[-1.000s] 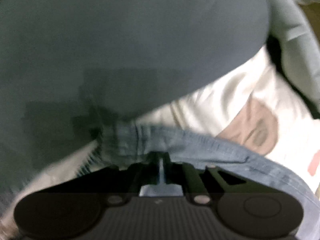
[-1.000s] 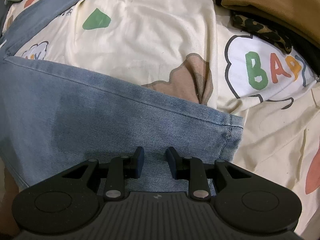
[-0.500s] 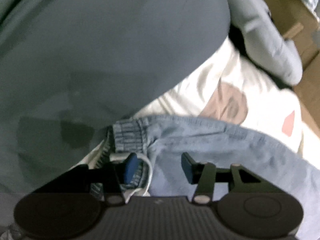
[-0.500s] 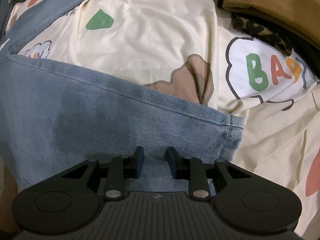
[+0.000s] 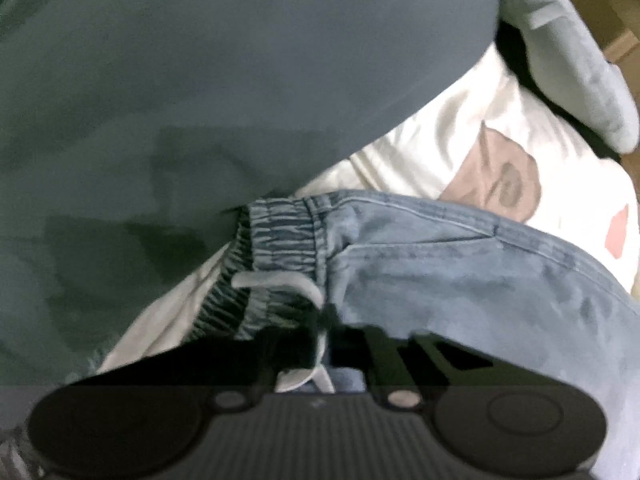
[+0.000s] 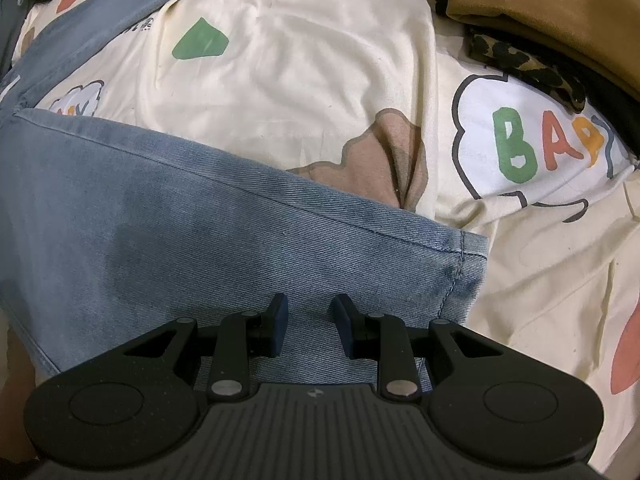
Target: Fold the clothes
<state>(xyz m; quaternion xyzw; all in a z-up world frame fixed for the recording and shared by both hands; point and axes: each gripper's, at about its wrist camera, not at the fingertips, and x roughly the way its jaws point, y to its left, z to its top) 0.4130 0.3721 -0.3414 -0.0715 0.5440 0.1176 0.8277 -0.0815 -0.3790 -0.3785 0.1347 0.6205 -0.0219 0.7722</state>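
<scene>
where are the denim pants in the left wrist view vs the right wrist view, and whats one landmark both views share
Left wrist: the denim pants fill the lower right, their elastic waistband at centre.
Right wrist: the denim pants cover the lower left, with a hemmed corner right of centre.
Shared landmark: the cream printed sheet under the pants, above the denim edge in both.

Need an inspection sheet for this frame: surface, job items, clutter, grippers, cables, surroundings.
Surface: cream printed bedsheet, wrinkled, cartoon shapes and "BABY" lettering.
Job's things: blue denim shorts lying flat; elastic waistband and white drawstring at one end, hem at the other.
Clutter: brown garment over leopard-print fabric; large grey-green garment; pale blue plush item.
Grippers: left gripper shut on the drawstring and waistband; right gripper fingers apart over the denim.
Cables: nothing seen.
Surroundings: brown floor, blurred.
</scene>
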